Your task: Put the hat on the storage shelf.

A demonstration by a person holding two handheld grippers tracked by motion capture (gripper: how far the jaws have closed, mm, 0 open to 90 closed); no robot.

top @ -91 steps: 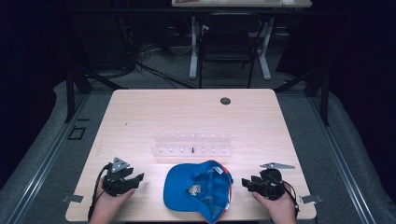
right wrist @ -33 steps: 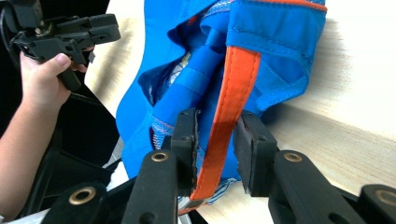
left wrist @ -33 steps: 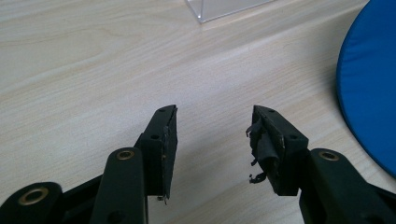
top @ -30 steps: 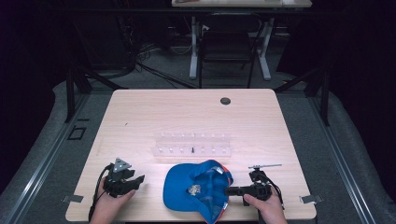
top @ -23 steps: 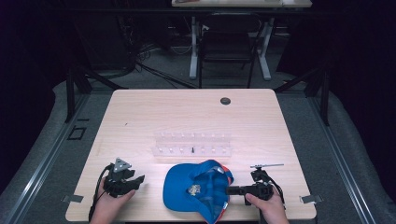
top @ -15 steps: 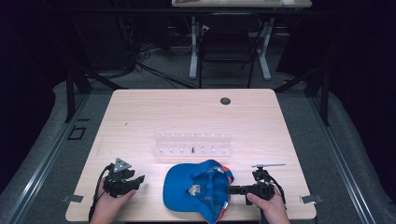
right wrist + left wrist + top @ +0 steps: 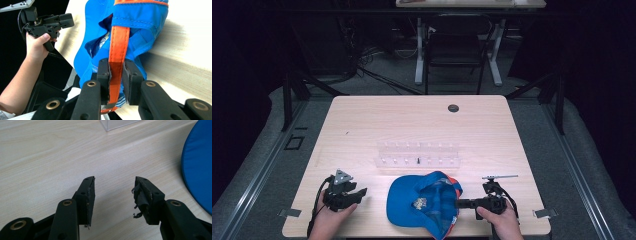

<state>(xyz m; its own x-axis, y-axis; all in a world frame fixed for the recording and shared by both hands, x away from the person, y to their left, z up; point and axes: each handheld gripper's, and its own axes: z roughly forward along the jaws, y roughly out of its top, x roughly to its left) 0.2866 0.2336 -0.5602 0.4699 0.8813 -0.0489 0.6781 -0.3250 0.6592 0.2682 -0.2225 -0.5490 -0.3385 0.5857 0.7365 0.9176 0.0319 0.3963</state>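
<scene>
Right gripper has slid in from 3 o'clock, now clenched on orange strap of blue cap at table's 6 o'clock edge. Left gripper parted, empty. Cap looks soft, light; strap's the sensible grip.

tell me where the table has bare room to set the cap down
Bare wood runs from the clear rack back to the far edge with the small black disc, and along both sides. The near edge is crowded: blue cap, left gripper, right gripper.

Overhead forward-down table view; two close gripper-mounted views sharing cap.
</scene>
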